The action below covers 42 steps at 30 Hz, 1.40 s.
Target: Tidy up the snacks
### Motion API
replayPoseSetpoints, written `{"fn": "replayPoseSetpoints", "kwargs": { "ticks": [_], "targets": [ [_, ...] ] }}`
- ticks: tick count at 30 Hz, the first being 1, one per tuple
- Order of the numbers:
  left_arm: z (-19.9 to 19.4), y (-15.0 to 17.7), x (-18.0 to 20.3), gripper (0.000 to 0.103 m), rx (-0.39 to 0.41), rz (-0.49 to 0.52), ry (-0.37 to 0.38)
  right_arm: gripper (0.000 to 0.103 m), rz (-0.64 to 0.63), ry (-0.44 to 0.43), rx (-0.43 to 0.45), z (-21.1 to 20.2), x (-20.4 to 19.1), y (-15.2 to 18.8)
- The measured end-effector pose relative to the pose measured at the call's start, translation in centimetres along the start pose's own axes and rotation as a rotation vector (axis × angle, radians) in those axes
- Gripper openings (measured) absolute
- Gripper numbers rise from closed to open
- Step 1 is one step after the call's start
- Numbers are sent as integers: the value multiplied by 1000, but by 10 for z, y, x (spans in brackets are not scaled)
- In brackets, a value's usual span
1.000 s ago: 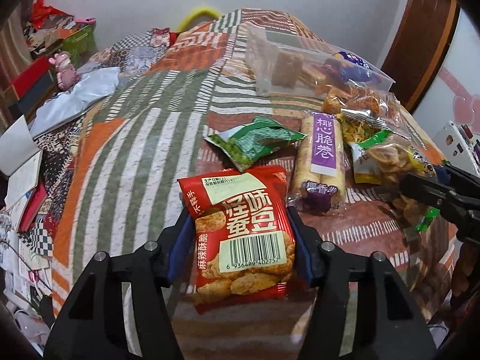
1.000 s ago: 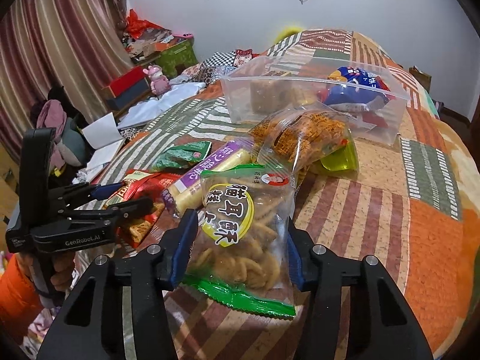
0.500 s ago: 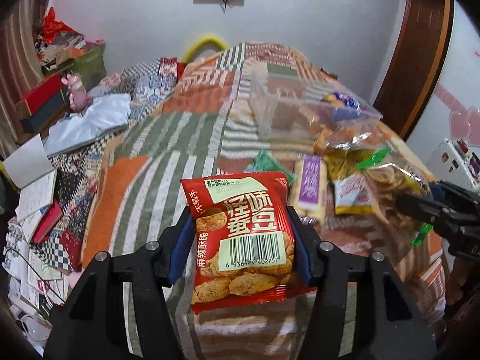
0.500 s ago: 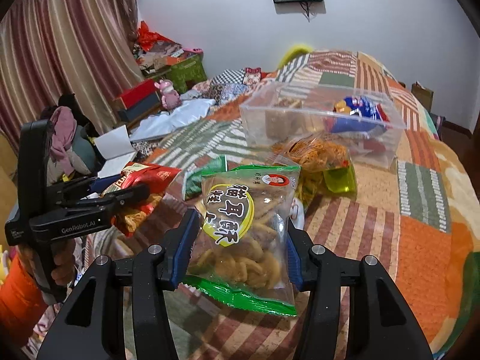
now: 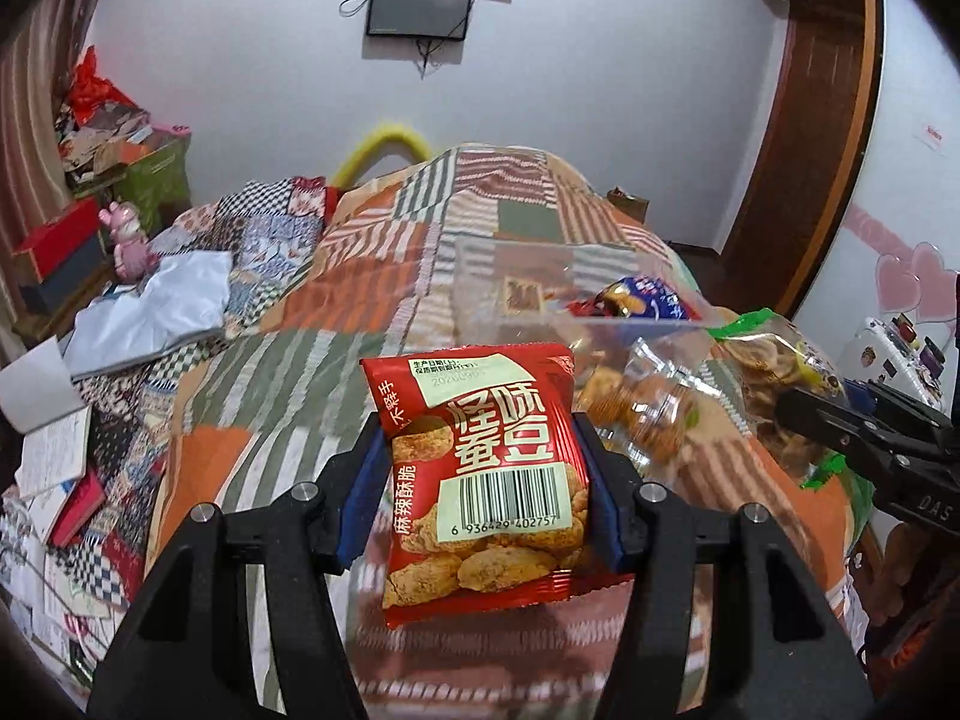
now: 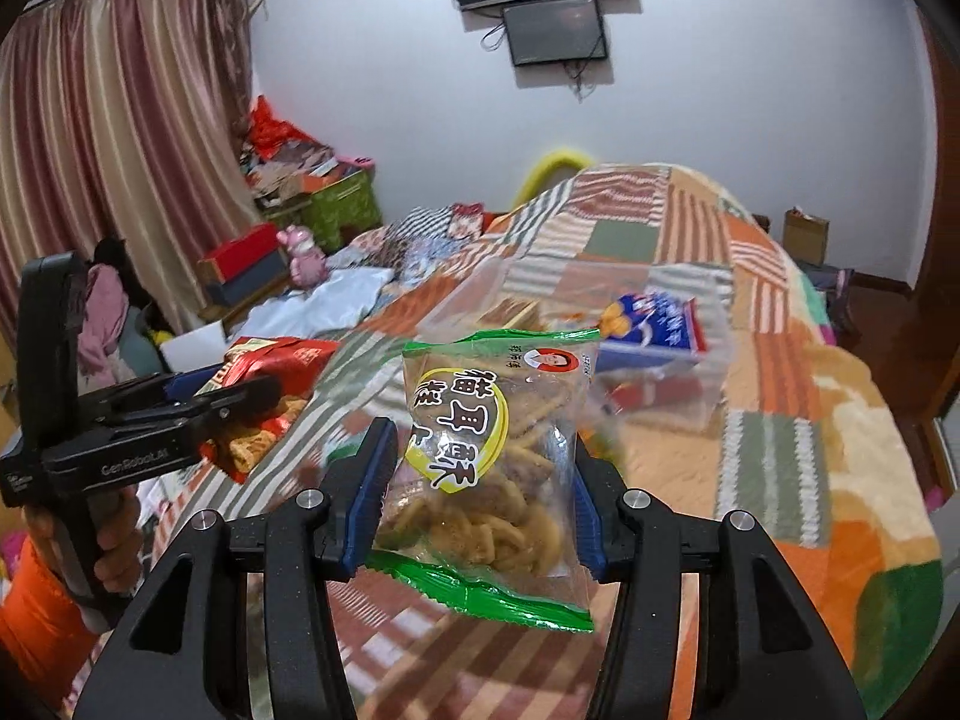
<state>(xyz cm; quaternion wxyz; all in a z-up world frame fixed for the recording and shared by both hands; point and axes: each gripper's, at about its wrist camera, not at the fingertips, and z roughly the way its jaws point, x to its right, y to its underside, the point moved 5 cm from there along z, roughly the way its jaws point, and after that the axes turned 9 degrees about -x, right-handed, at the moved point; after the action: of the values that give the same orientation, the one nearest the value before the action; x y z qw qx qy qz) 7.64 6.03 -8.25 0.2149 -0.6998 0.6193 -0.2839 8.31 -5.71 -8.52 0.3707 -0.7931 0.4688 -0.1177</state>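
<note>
Both packets have risen off the patchwork-quilted bed [image 6: 780, 360] since a second ago and now hang in the air above it. On the bed, the clear rectangular plastic bin [image 6: 714, 372] holds a blue snack bag [image 6: 651, 324] and some brownish pieces too blurred to name; in the left view its near wall is partly hidden. The left gripper [image 5: 483, 480] has its jaws clamped on the sides of the red foil snack packet with a barcode [image 5: 486, 474]. The right gripper [image 6: 477, 486] has its jaws pressed against the clear, green-edged packet of golden crisps [image 6: 486, 468], held upright before the bin.
</note>
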Motion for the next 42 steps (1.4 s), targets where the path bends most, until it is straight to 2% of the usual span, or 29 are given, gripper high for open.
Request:
{"fn": "replayPoseSetpoints", "kwargs": {
  "ticks": [12,27,42],
  "targets": [
    [51,-49,26,58,-13,42,1,49,46,46,20,23,45,-36],
    [117,-103,41,58,-38,59,-4,49,46,72,-3,71,66,-71],
    [175,-118,42,58,-111,54,-29,49,-27,113,-100,117,75,-84]
  ]
}}
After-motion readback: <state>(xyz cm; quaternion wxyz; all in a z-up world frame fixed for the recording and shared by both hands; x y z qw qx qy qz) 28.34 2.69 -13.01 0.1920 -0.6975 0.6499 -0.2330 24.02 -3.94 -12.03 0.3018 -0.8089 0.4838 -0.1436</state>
